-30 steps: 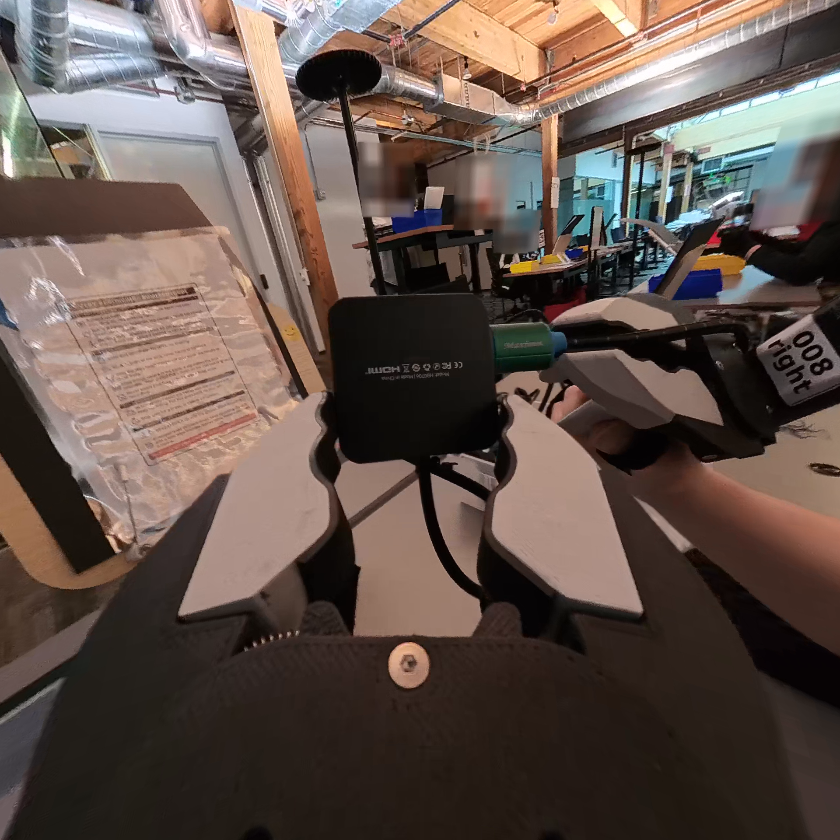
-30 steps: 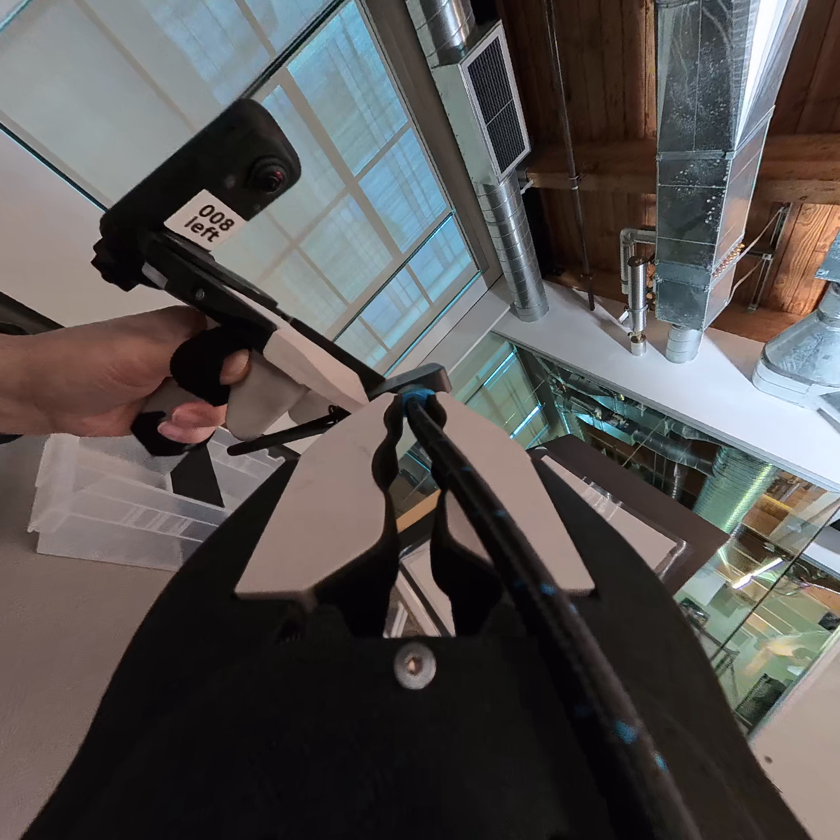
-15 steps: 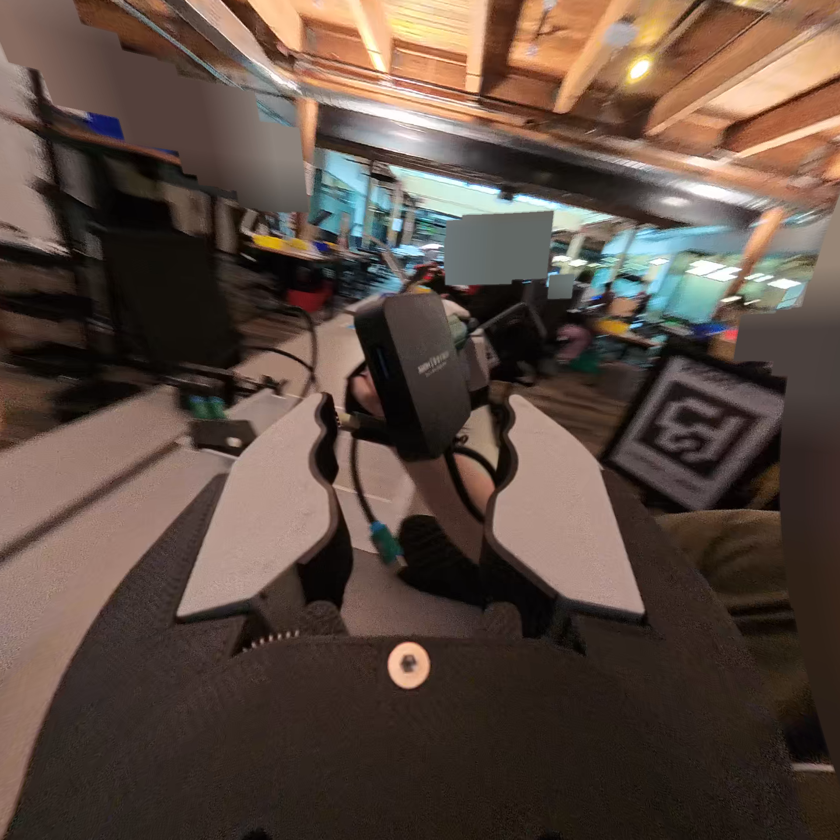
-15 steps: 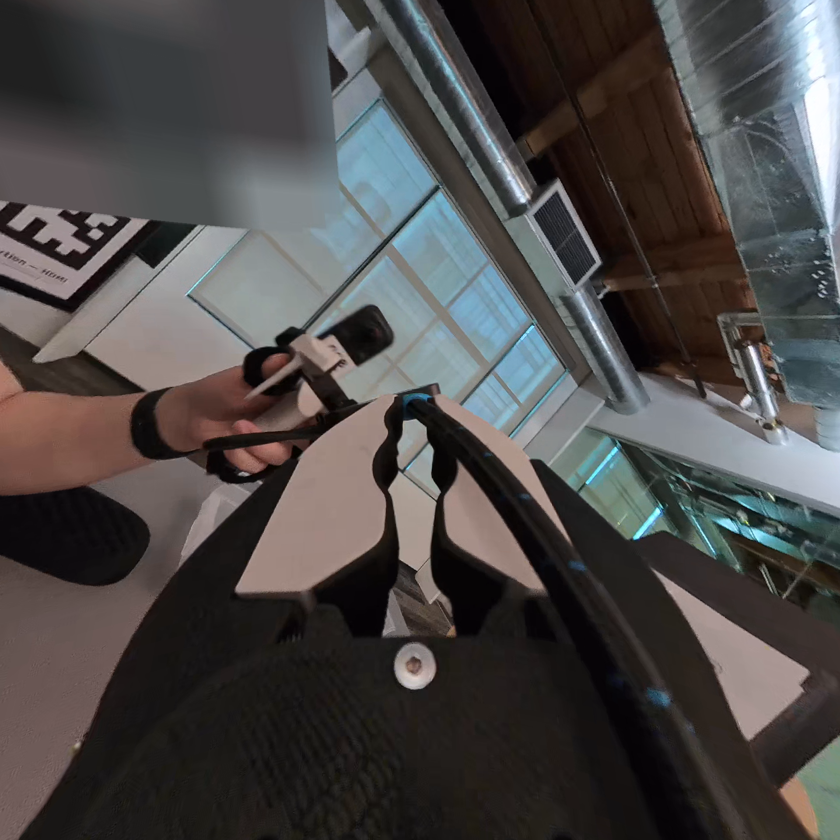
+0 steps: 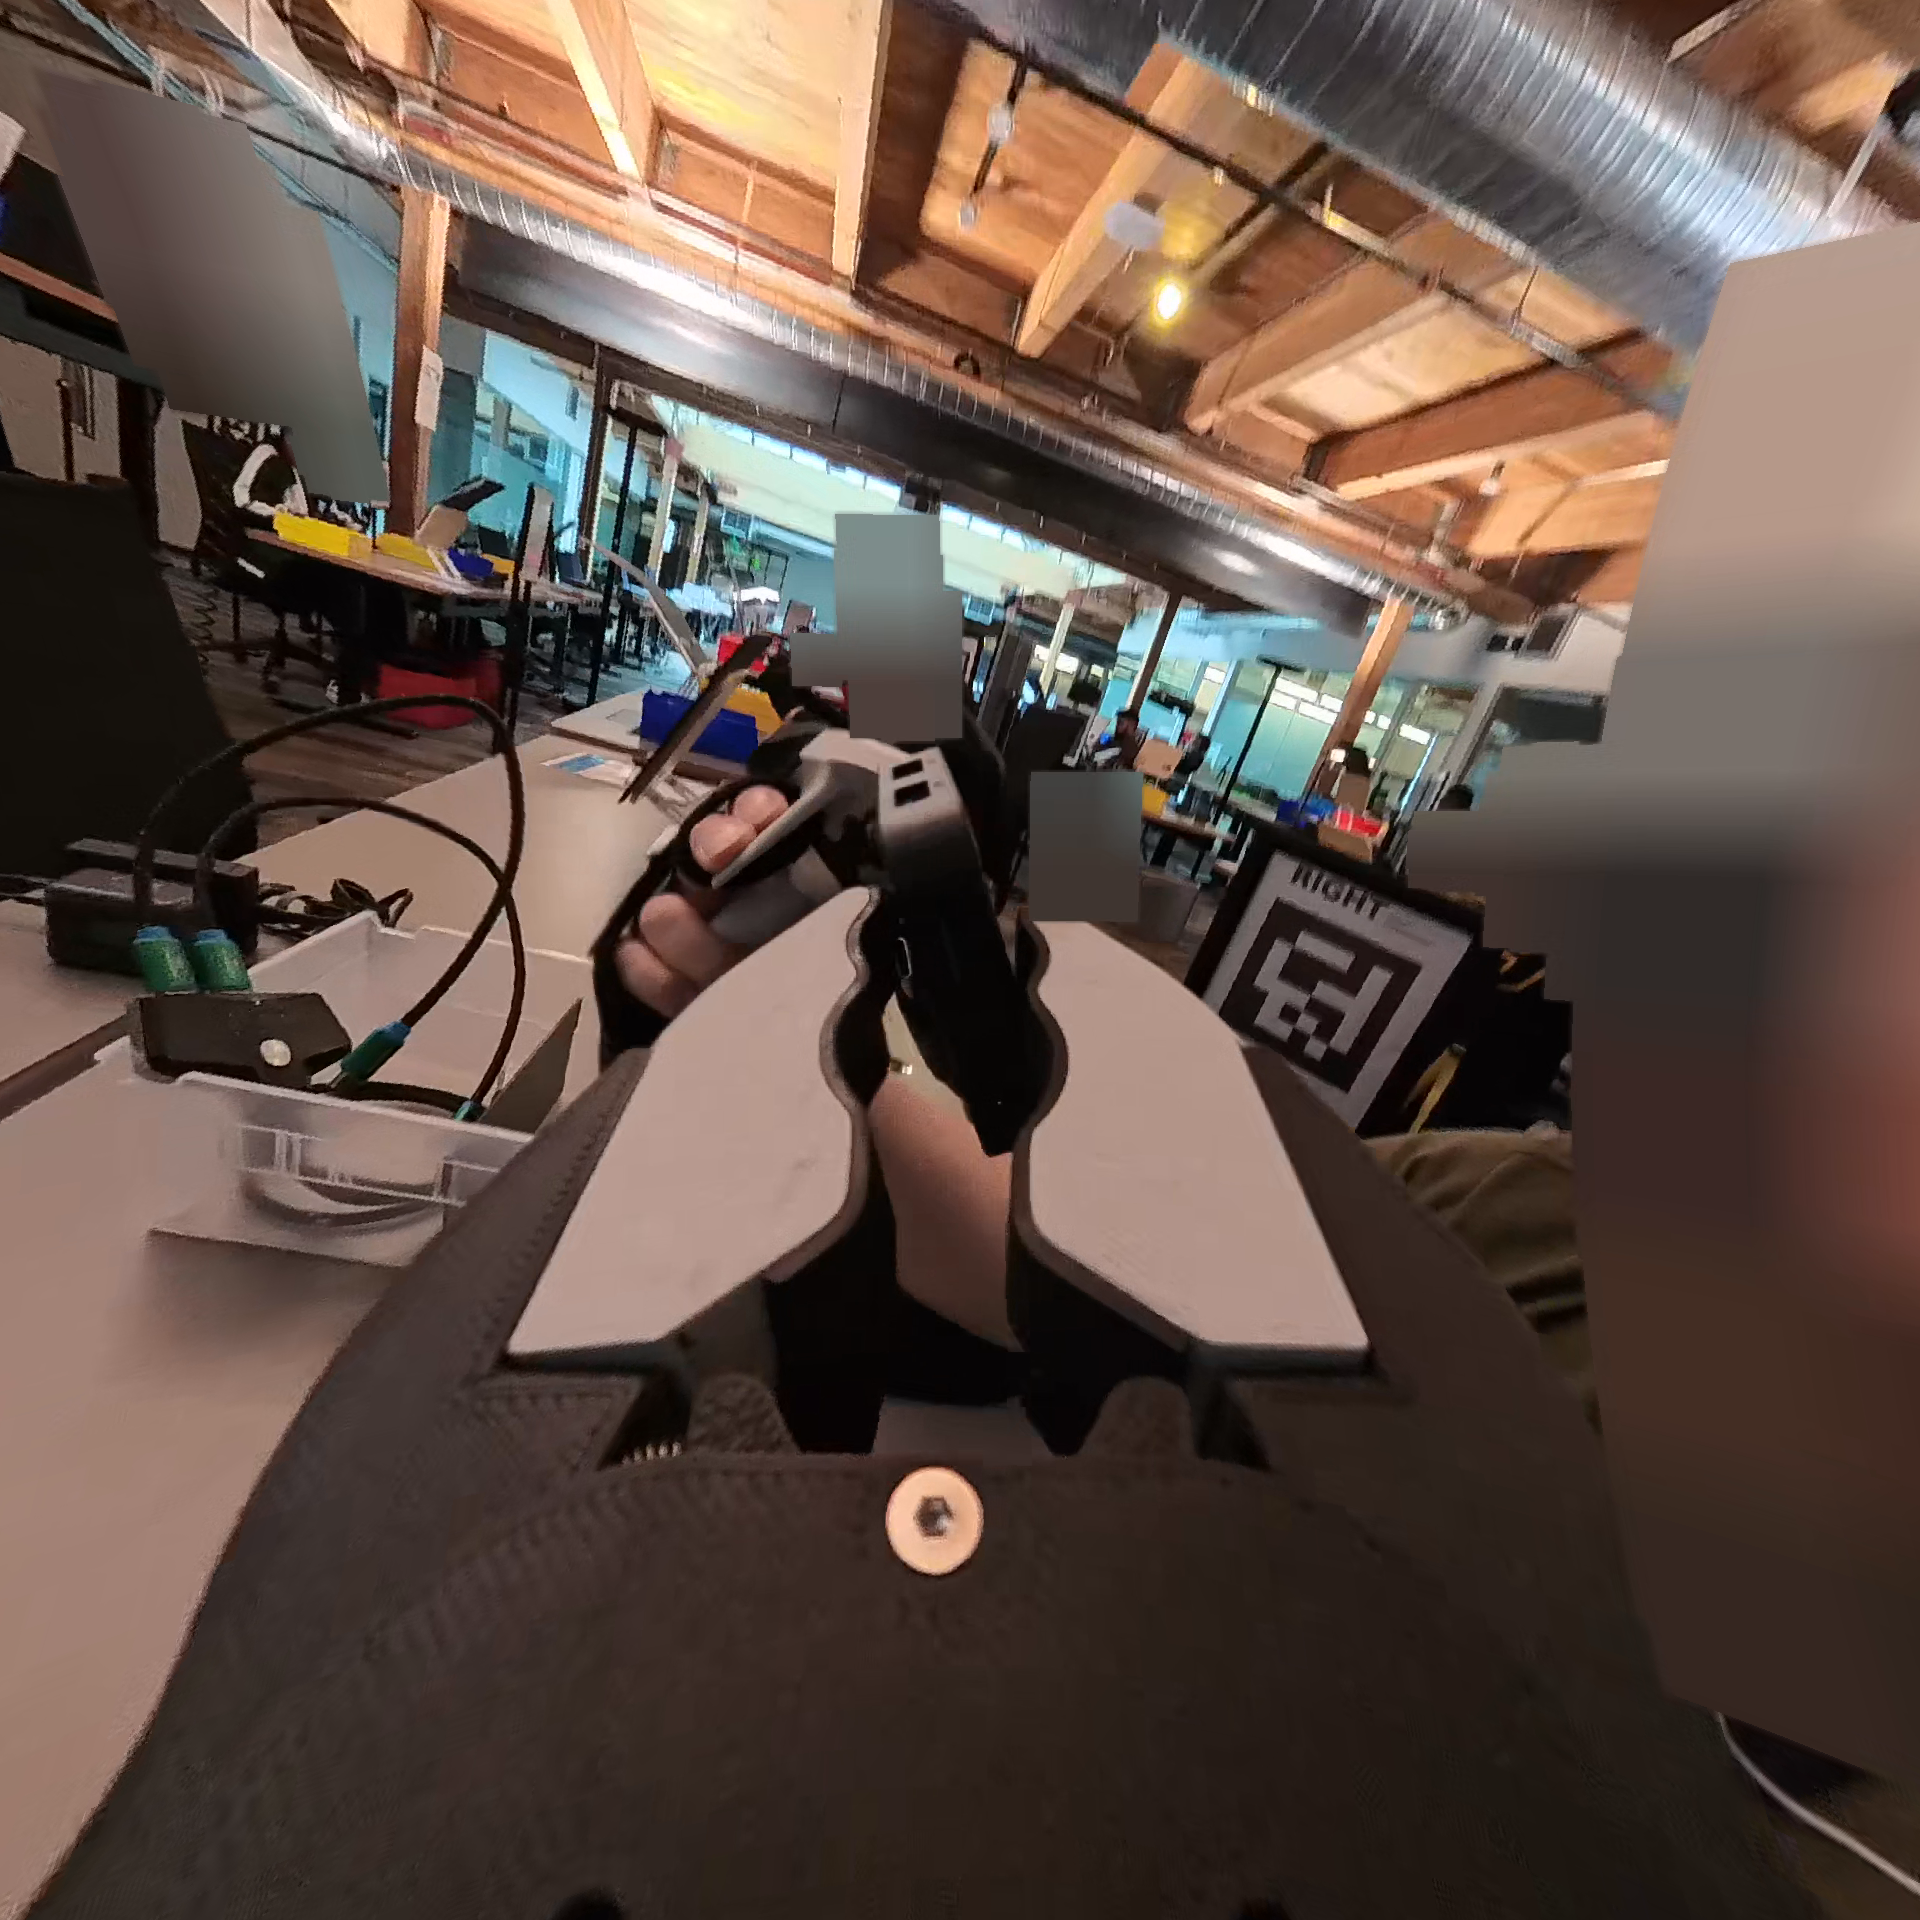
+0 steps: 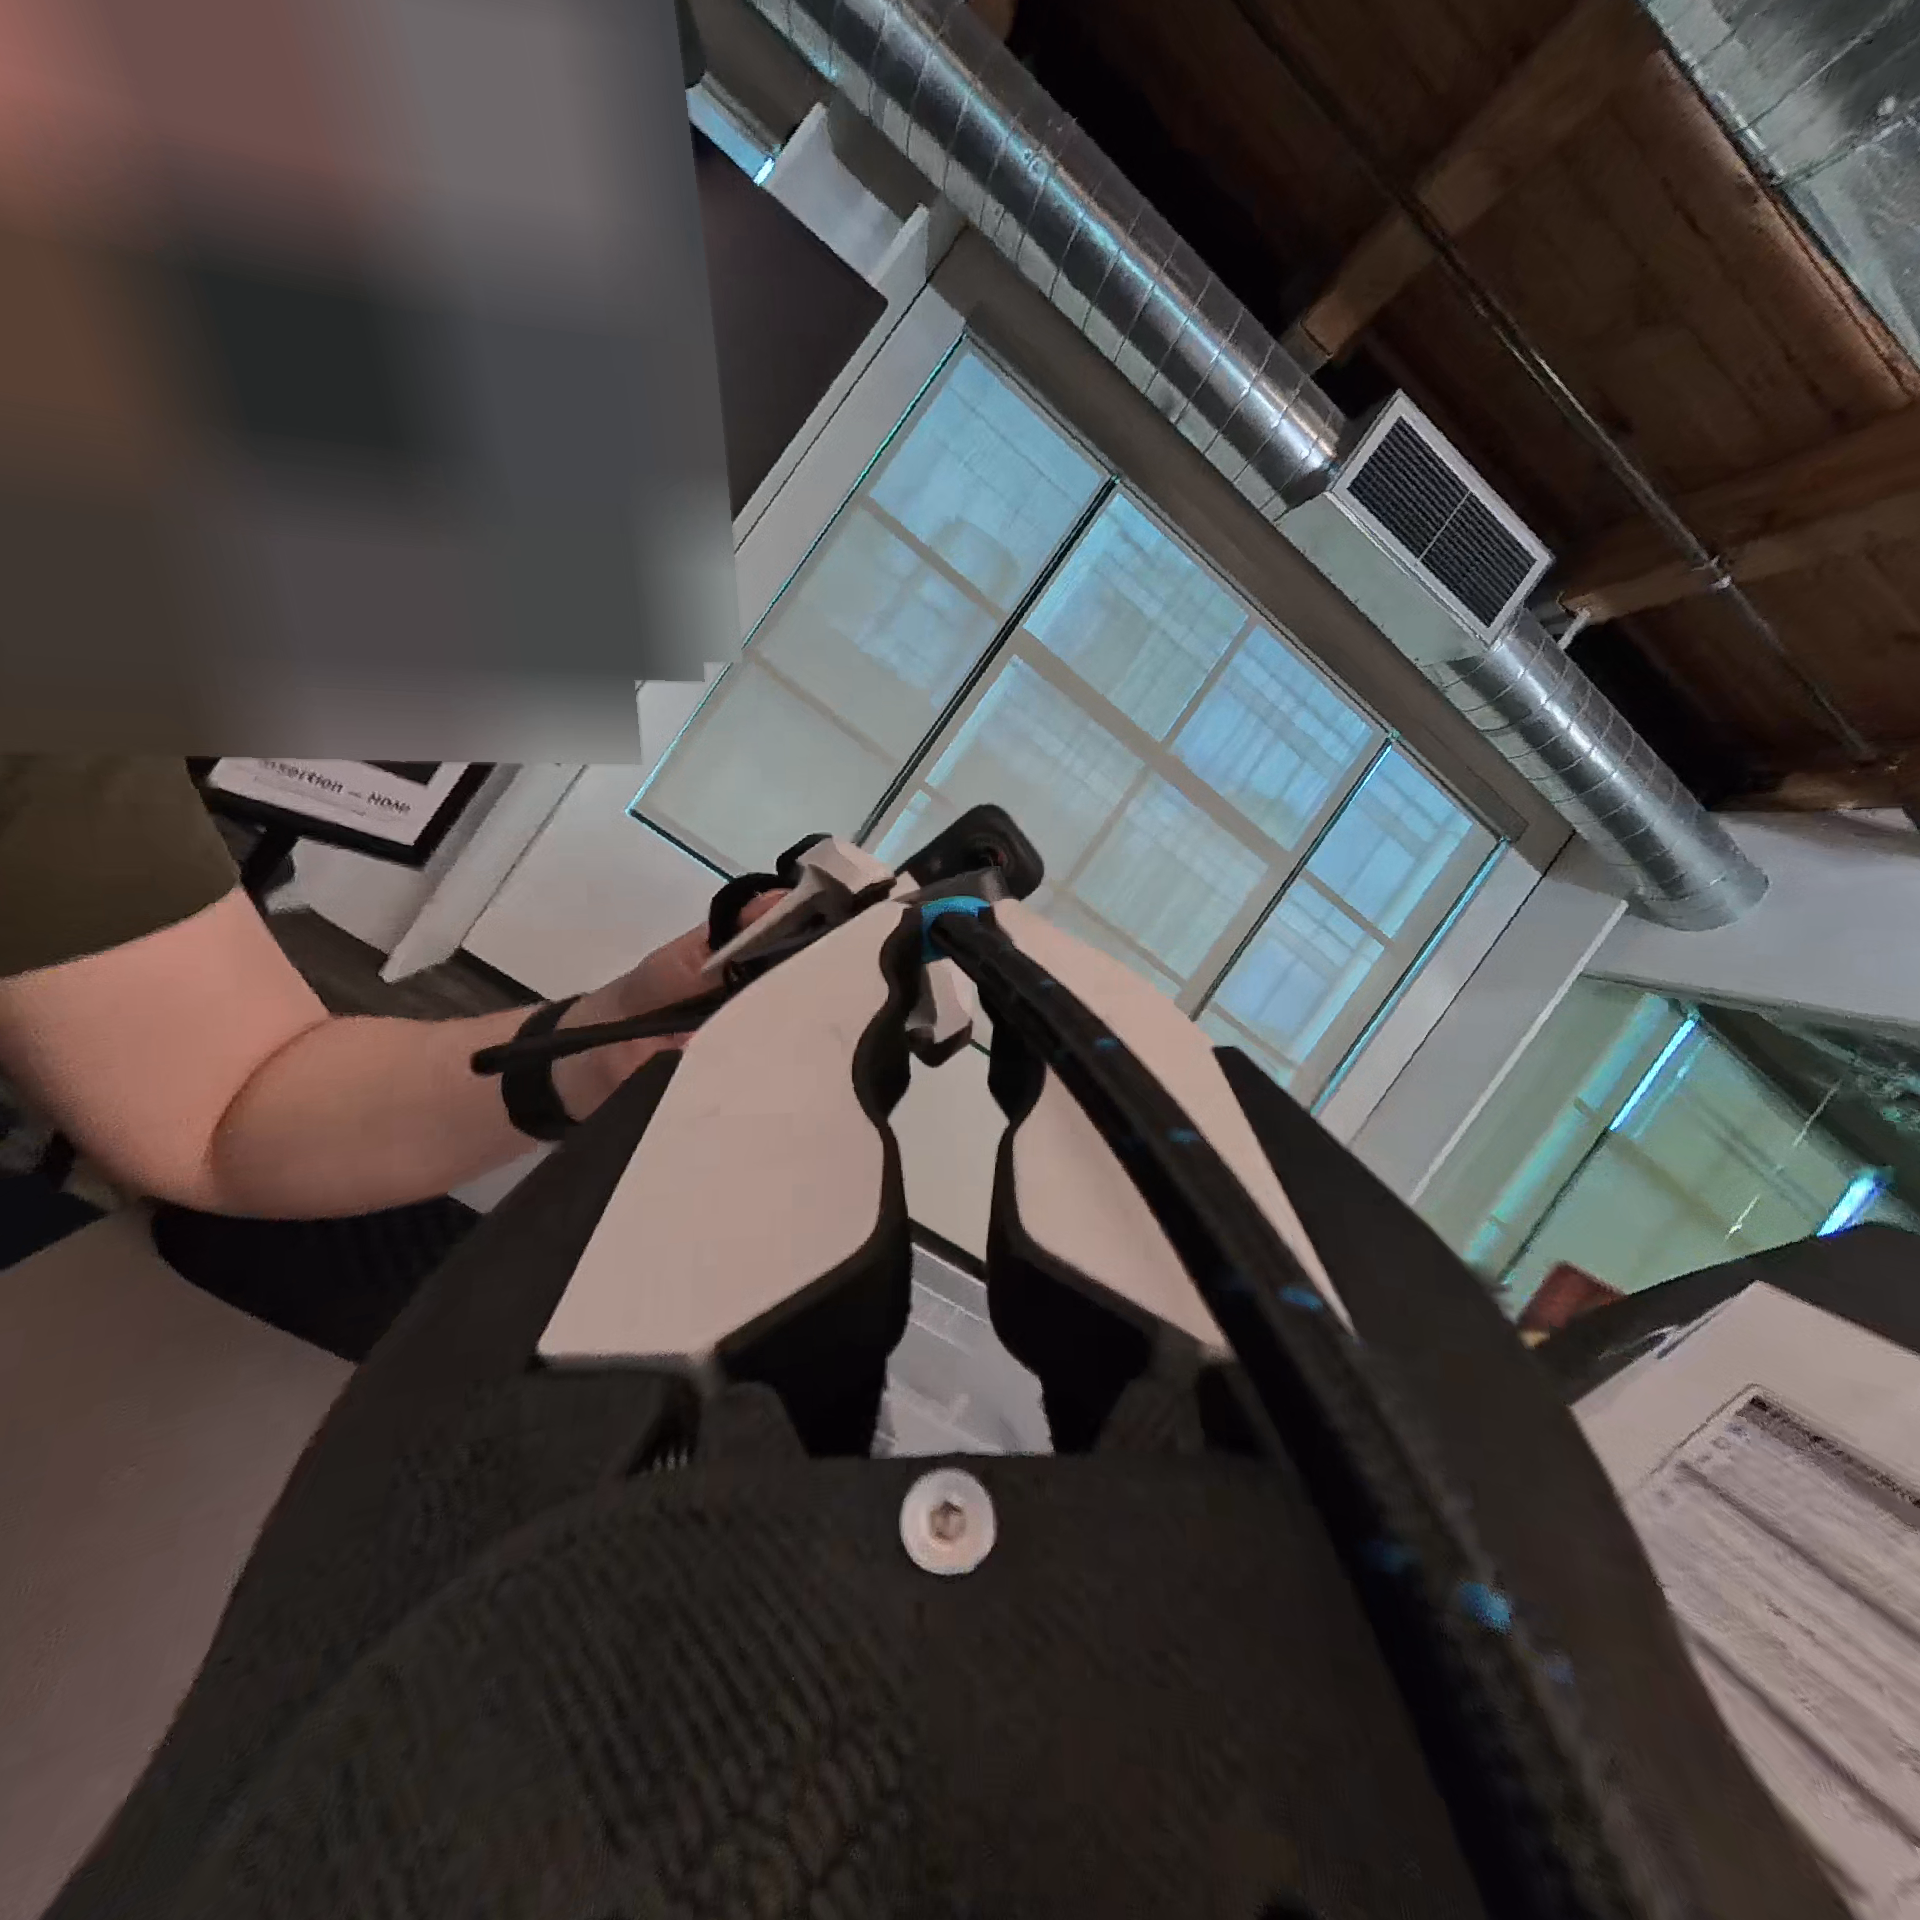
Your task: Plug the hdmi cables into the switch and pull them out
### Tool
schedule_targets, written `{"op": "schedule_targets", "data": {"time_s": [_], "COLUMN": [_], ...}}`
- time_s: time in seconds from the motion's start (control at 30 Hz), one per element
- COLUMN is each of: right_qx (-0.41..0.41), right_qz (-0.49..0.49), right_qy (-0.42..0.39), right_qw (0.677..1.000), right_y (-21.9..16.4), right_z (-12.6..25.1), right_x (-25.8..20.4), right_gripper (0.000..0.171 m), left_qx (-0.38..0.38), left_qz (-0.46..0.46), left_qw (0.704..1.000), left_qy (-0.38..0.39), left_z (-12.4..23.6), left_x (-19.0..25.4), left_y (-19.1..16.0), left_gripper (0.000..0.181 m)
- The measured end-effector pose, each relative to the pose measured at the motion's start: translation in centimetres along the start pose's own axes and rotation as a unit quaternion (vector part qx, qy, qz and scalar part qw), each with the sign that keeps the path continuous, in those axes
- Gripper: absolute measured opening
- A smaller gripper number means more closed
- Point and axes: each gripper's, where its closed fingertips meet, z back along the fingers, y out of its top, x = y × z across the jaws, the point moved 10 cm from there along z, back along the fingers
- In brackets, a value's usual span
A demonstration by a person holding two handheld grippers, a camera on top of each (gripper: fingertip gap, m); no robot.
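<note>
In the left wrist view my left gripper [image 5: 951,940] is shut on the black HDMI switch [image 5: 961,1003], held up edge-on between the grey fingers [image 5: 727,1122]. A hand holds my right gripper [image 5: 831,831] just behind the switch. In the right wrist view my right gripper [image 6: 940,935] is shut on an HDMI plug with a blue collar [image 6: 951,914]. Its black, blue-flecked cable [image 6: 1195,1143] runs back over the right finger. The left gripper [image 6: 831,883] shows just beyond it. The join of plug and switch is hidden.
A clear plastic bin [image 5: 343,1132] on the white table holds looping black cables with green plugs [image 5: 374,1049]. A black box with two green plugs [image 5: 187,956] lies behind it. A black-and-white marker board [image 5: 1330,997] stands to the right. The person's forearm [image 6: 312,1091] crosses on the left.
Both grippers have swung round together, so the left view now faces the open room. The switch has turned from face-on to edge-on. The right gripper keeps its hold on the plug.
</note>
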Motion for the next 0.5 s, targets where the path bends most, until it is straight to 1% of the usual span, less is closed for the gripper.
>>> {"op": "schedule_targets", "data": {"time_s": [0.03, 0.07, 0.1, 0.17, 0.2, 0.3, 0.4, 0.43, 0.5], "right_qx": [0.001, -0.008, -0.015, -0.038, -0.05, -0.073, -0.091, -0.089, -0.051], "right_qz": [-0.035, -0.086, -0.143, -0.254, -0.298, -0.376, -0.437, -0.46, -0.524], "right_qy": [-0.008, -0.025, -0.045, -0.084, -0.088, -0.115, -0.125, -0.134, -0.133], "right_qw": [0.999, 0.996, 0.989, 0.963, 0.949, 0.916, 0.886, 0.873, 0.839], "right_y": [-0.4, -0.9, -1.5, -3.1, -3.8, -5.9, -7.7, -8.3, -9.4], "right_z": [-0.2, -0.4, -0.6, -0.8, -0.8, -0.9, -1.4, -1.6, -2.1], "right_x": [0.4, 1.0, 1.6, 2.6, 2.9, 3.1, 2.7, 2.6, 2.1], "right_gripper": [0.011, 0.012, 0.02, 0.033, 0.035, 0.033, 0.034, 0.033, 0.034], "left_qx": [0.016, 0.036, 0.053, 0.086, 0.099, 0.115, 0.107, 0.109, 0.112], "left_qz": [0.007, 0.01, 0.011, 0.021, 0.018, -0.018, -0.056, -0.063, -0.063], "left_qw": [1.0, 0.999, 0.998, 0.995, 0.993, 0.987, 0.981, 0.979, 0.977], "left_qy": [0.005, 0.017, 0.026, 0.051, 0.064, 0.114, 0.153, 0.16, 0.169], "left_z": [0.3, 0.6, 1.1, 2.0, 2.4, 3.6, 4.3, 4.4, 4.5], "left_x": [-0.3, -0.7, -1.2, -2.2, -2.6, -3.4, -3.7, -3.7, -3.8], "left_y": [0.1, 0.3, 0.4, 0.5, 0.5, 0.7, 1.0, 1.0, 1.1], "left_gripper": [0.022, 0.022, 0.021, 0.021, 0.021, 0.02, 0.02, 0.02, 0.02]}}
